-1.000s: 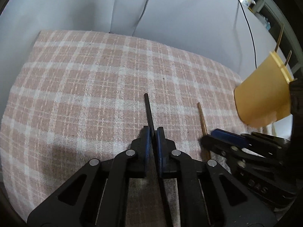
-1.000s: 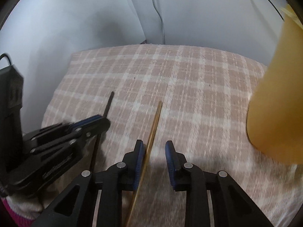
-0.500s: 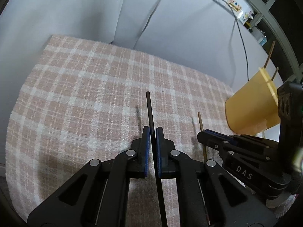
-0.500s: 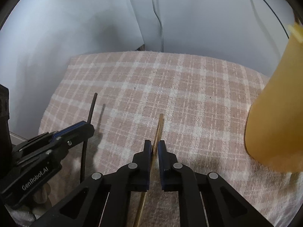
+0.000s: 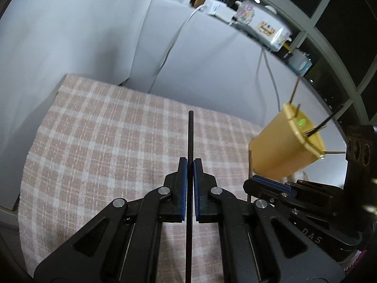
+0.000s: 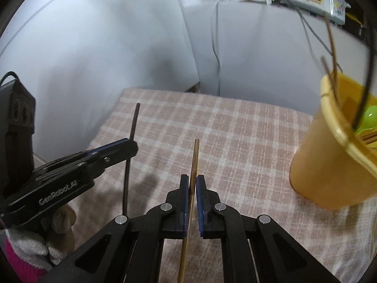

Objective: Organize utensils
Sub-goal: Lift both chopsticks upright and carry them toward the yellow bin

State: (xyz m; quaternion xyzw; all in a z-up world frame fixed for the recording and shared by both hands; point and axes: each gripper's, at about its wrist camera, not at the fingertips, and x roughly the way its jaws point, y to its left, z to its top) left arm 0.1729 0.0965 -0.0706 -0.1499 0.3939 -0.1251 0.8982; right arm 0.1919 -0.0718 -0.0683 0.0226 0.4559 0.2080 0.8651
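Observation:
My left gripper [image 5: 190, 162] is shut on a black chopstick [image 5: 190, 136] and holds it above the pink plaid cloth [image 5: 106, 127]. In the right wrist view that gripper [image 6: 132, 147] and its black chopstick [image 6: 134, 123] show at the left. My right gripper [image 6: 192, 179] is shut on a brown wooden chopstick [image 6: 195, 155], also lifted off the cloth [image 6: 235, 136]; the left wrist view shows this gripper [image 5: 253, 180] at the lower right. A yellow cup [image 6: 329, 155] stands to the right with several utensils and a green spoon [image 6: 367, 115] inside; it appears as the cup [image 5: 282, 151] in the left wrist view too.
White panels [image 5: 200, 66] with a hanging cable [image 5: 169, 47] back the table. A shelf with a white power strip [image 5: 219, 9] and patterned boxes sits above them. A sleeve in pink and grey [image 6: 26, 250] shows at the lower left of the right wrist view.
Both grippers rose off the cloth, lifting their chopsticks. The right jaws closed onto the brown chopstick. The yellow cup now sits lower in view, with its rim showing.

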